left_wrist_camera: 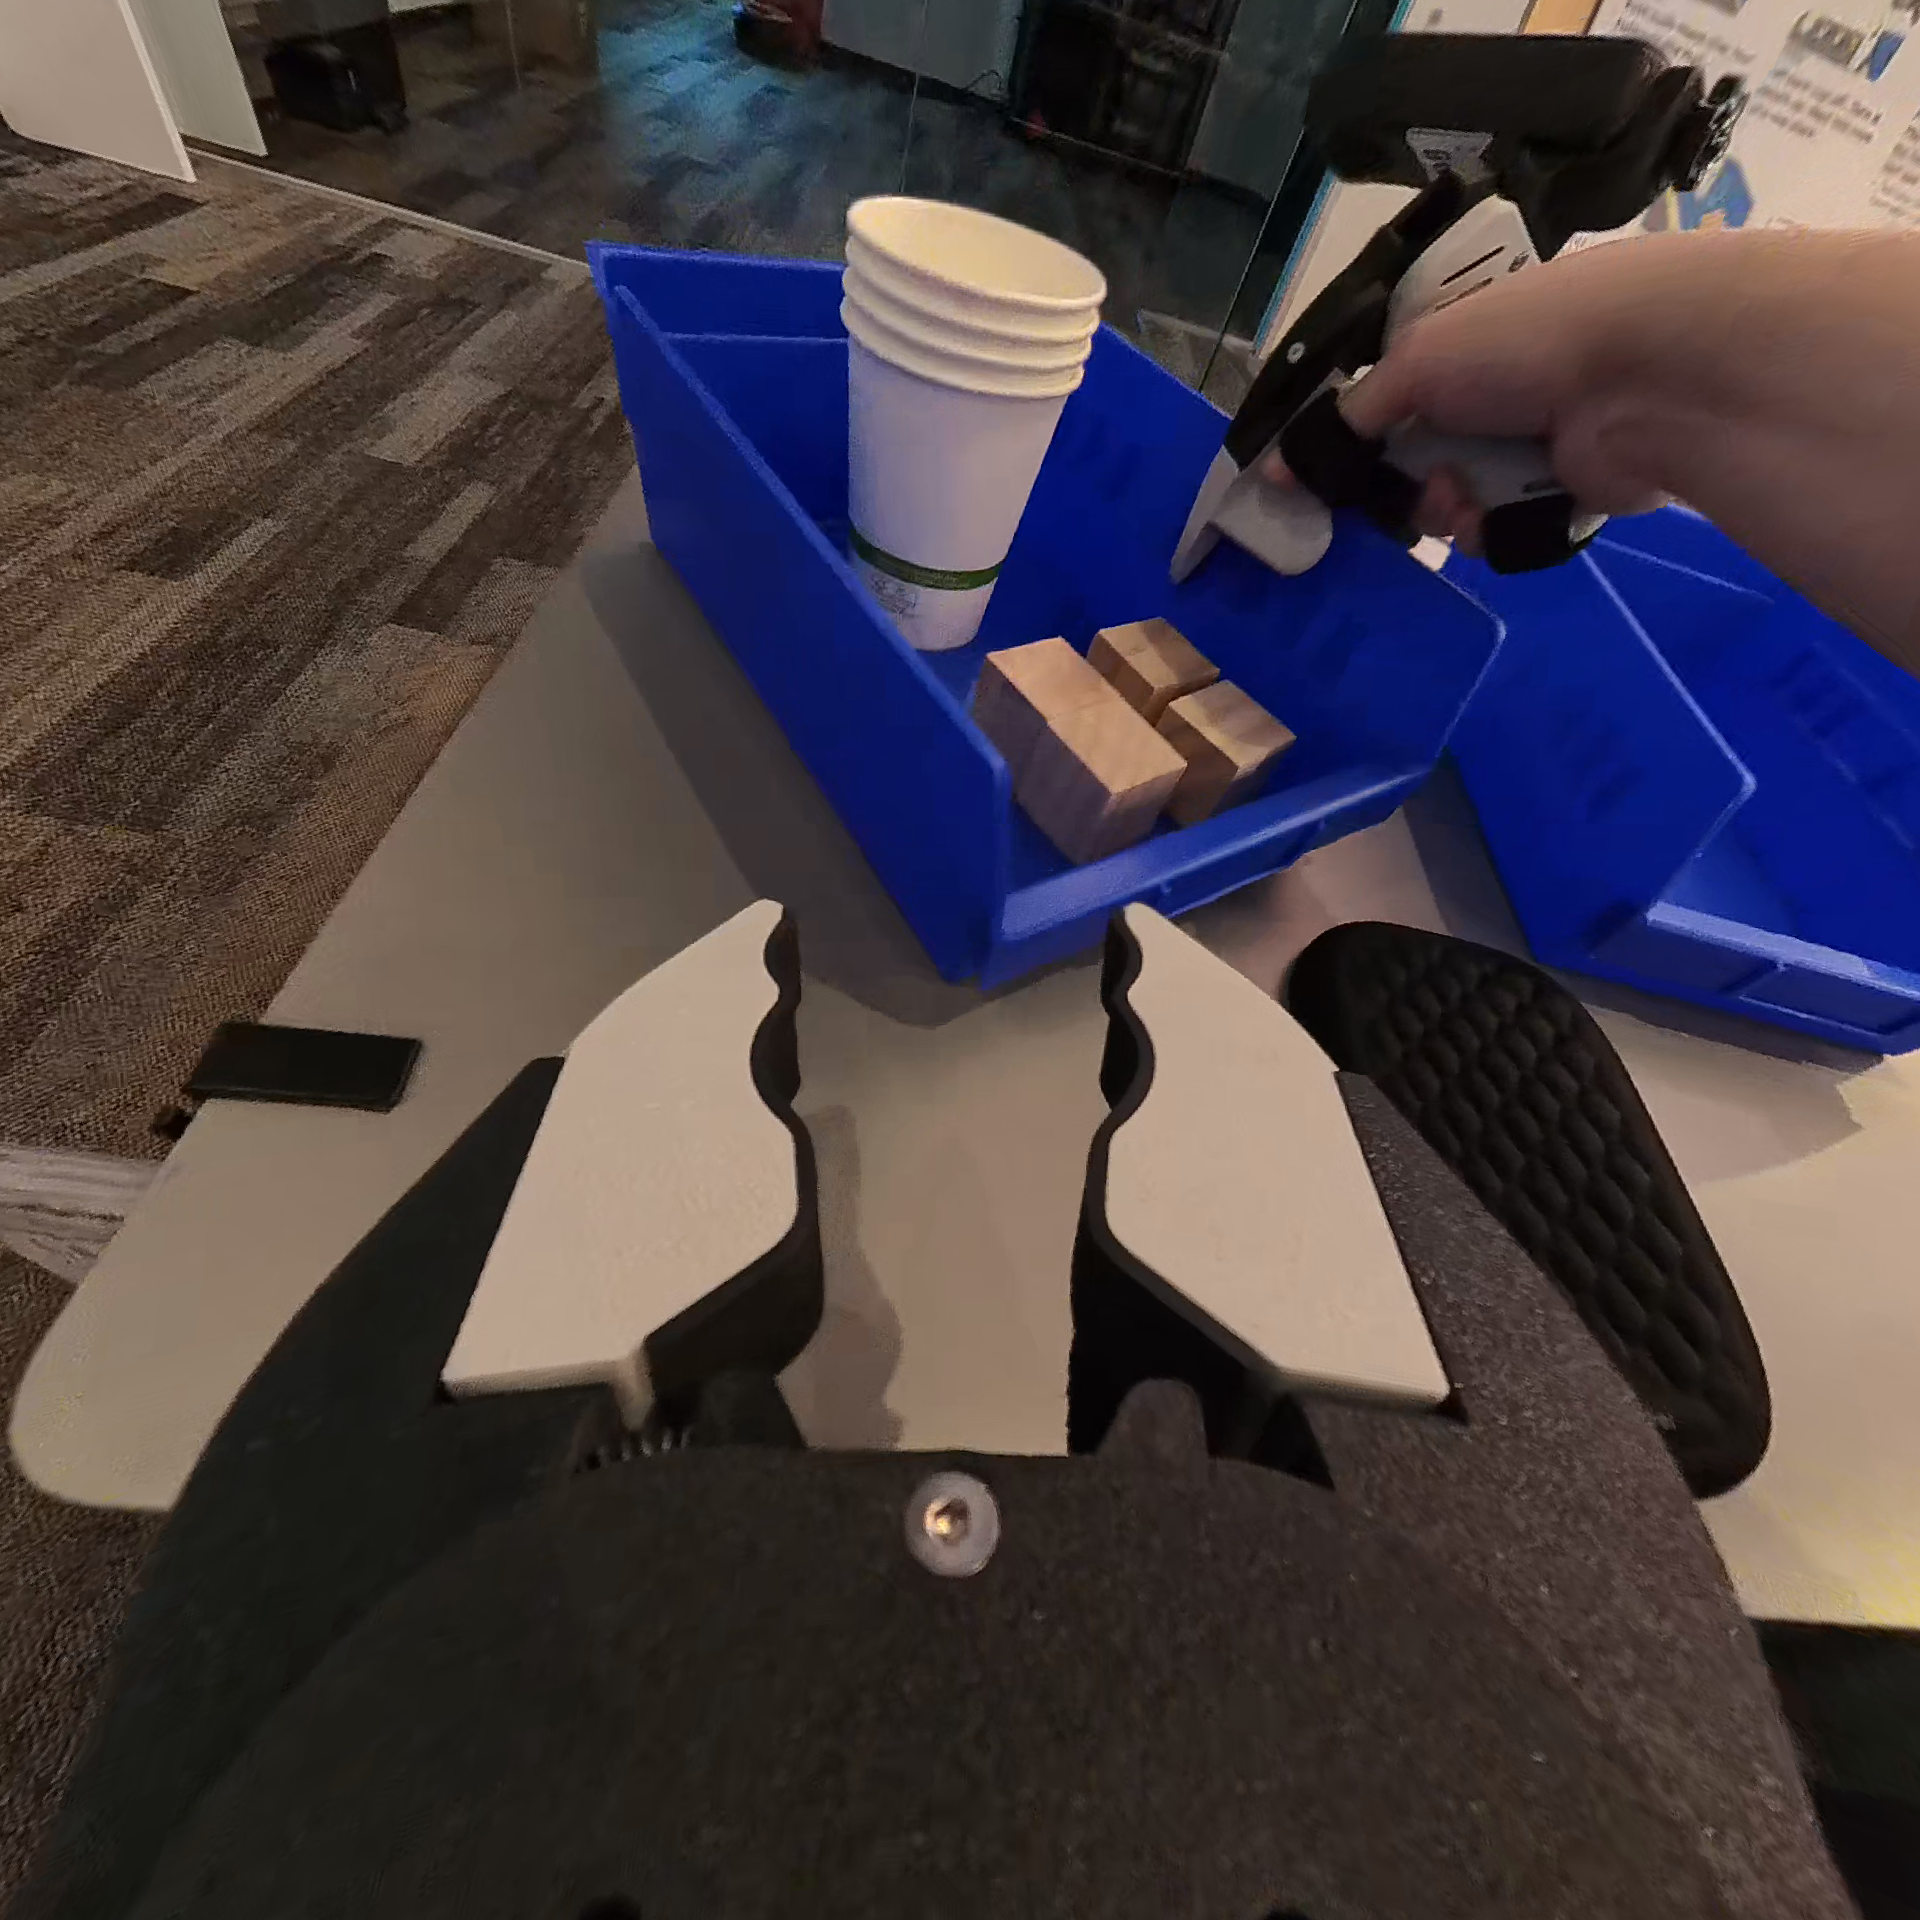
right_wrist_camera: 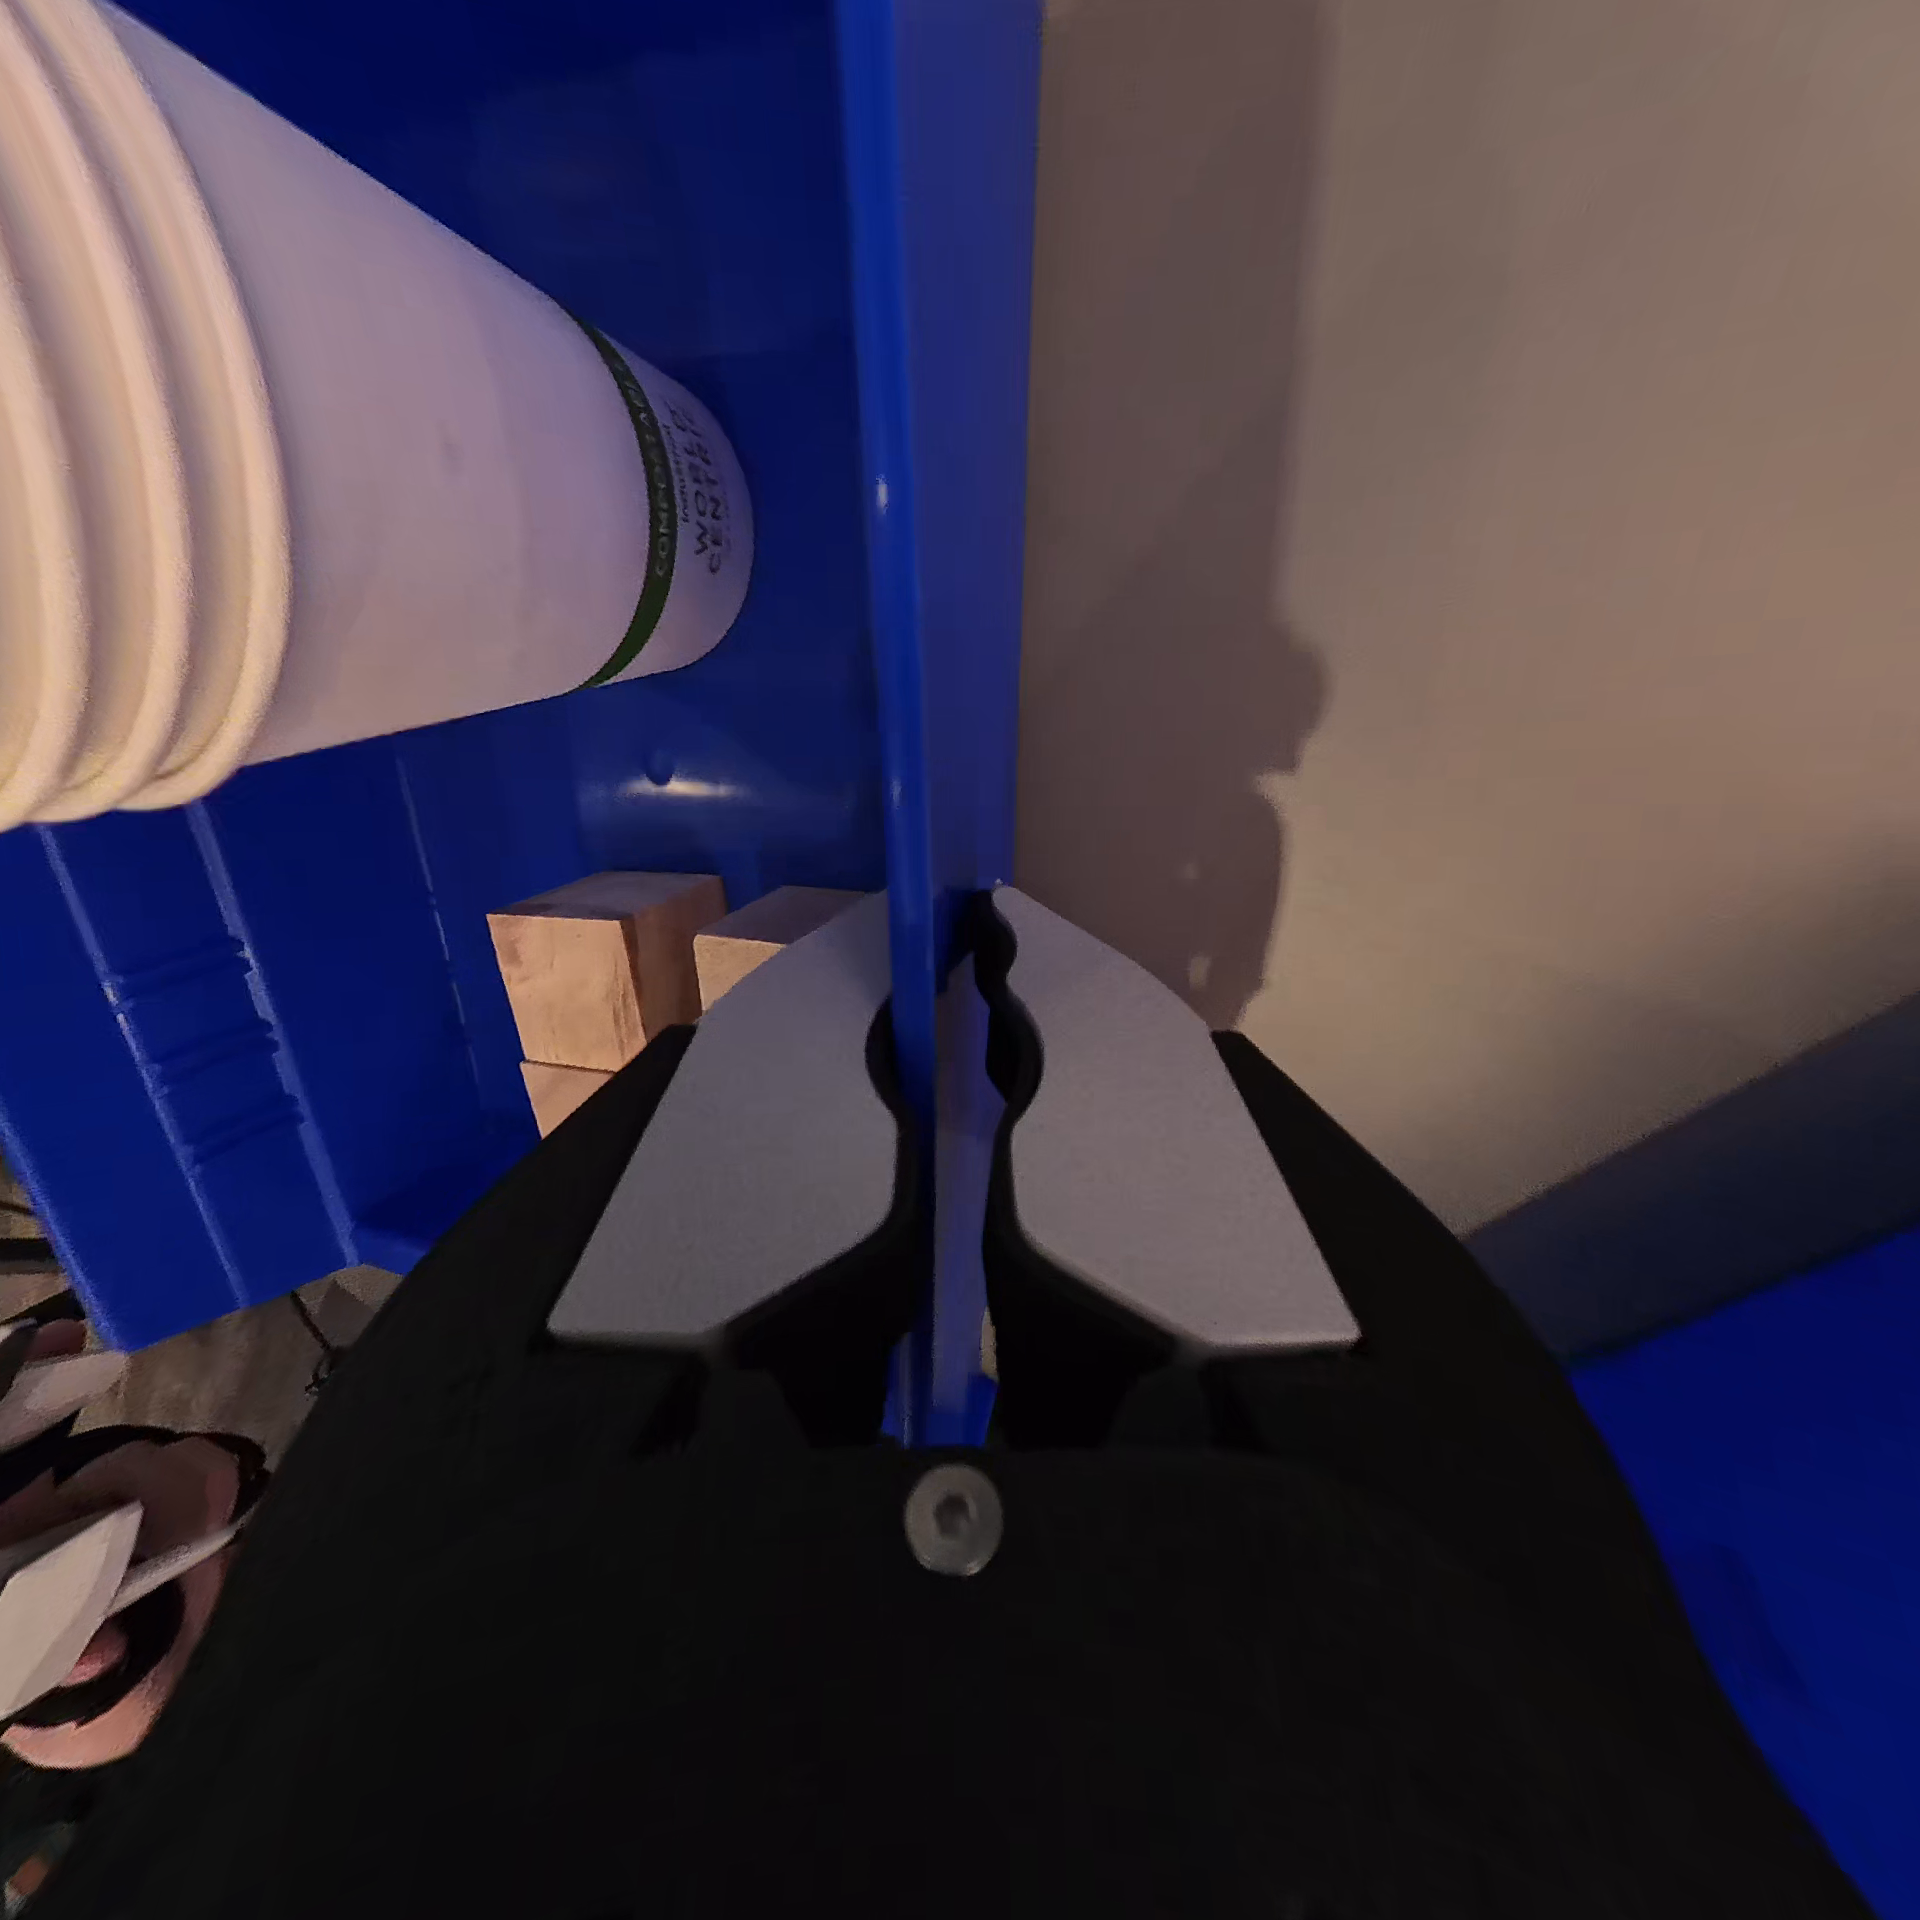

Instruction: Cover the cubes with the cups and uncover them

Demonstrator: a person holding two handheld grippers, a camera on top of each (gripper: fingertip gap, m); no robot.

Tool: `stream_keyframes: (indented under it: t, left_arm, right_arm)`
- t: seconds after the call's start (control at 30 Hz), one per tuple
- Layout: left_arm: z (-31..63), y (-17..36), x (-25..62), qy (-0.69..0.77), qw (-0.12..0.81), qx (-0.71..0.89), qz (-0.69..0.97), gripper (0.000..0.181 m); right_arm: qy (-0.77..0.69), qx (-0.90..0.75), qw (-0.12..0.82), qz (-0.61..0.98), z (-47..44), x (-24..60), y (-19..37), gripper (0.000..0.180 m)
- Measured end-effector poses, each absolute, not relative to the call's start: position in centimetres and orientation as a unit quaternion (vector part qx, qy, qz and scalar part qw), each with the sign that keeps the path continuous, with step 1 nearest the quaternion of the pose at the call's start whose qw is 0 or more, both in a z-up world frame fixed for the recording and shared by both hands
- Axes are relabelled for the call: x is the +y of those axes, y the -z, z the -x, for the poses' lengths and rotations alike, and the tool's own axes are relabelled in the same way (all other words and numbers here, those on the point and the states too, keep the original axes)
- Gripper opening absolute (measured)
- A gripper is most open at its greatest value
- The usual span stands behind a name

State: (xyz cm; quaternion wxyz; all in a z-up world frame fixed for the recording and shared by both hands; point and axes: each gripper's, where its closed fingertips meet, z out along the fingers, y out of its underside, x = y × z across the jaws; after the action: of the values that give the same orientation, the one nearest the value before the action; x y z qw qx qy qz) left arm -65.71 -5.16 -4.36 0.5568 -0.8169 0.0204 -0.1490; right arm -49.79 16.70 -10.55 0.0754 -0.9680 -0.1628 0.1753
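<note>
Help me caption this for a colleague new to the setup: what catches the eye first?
The stack of white paper cups standing in the blue bin, with wooden cubes clustered at the bin's near end. Next, the right gripper pinching the bin's side wall, while the left gripper hangs open over the grey table before the bin.

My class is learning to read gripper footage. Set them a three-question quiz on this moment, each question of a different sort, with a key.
1. True or false: the left gripper is shut on a cube.
2. What is the right gripper clamped on? A) the cup stack B) the bin wall C) a cube
3. Fill in: the cups stand nested inside the blue ____.

Key:
1. False. It is open over the table, holding nothing.
2. B. Its fingers pinch the wall of the bin.
3. Bin, beside the wooden cubes.
</note>
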Motion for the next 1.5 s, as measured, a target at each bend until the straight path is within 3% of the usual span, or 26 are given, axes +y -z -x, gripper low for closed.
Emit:
stream_keyframes:
  t: [0.4, 0.6, 0.77, 0.97, 1.1, 1.27, 1.33, 1.43, 1.5]
  left_arm:
    - [64.9, 5.4, 1.3, 0.053, 0.552, 0.014, 0.832, 0.065]
    - [64.5, 6.3, 4.0, 0.054, 0.525, -0.004, 0.850, 0.056]
    - [65.2, 8.1, 4.9, 0.022, 0.493, -0.005, 0.870, 0.039]
    - [65.5, 8.1, 5.4, 0.014, 0.492, 0.027, 0.870, 0.027]
    - [66.2, 8.2, 6.4, 0.006, 0.476, 0.082, 0.875, 0.024]
    - [68.4, 8.2, 8.7, -0.001, 0.463, 0.134, 0.876, 0.015]
    - [69.4, 8.2, 9.7, 0.003, 0.461, 0.144, 0.876, 0.010]
    - [70.2, 8.2, 10.8, 0.025, 0.455, 0.143, 0.879, 0.009]
    - [70.5, 8.2, 11.0, 0.036, 0.451, 0.138, 0.881, 0.009]
  right_arm:
    - [-0.243, -0.133, 0.100, 0.956, 50.9, 16.4, 10.3, 0.017]
    - [-0.255, -0.168, 0.115, 0.945, 50.0, 15.9, 8.6, 0.022]
    - [-0.171, -0.238, 0.197, 0.936, 46.6, 16.9, 5.2, 0.046]
    - [0.001, -0.287, 0.377, 0.881, 35.8, 18.1, -1.6, 0.034]
    - [-0.031, -0.235, 0.447, 0.863, 27.7, 15.7, -4.2, 0.039]
    - [-0.013, -0.179, 0.612, 0.770, 16.5, 11.7, -9.1, 0.009]
    - [-0.011, -0.158, 0.609, 0.777, 12.9, 10.0, -8.5, 0.017]
    - [-0.033, -0.141, 0.572, 0.807, 9.8, 7.6, -6.5, 0.010]
    - [-0.029, -0.112, 0.527, 0.842, 8.0, 6.3, -4.5, 0.017]
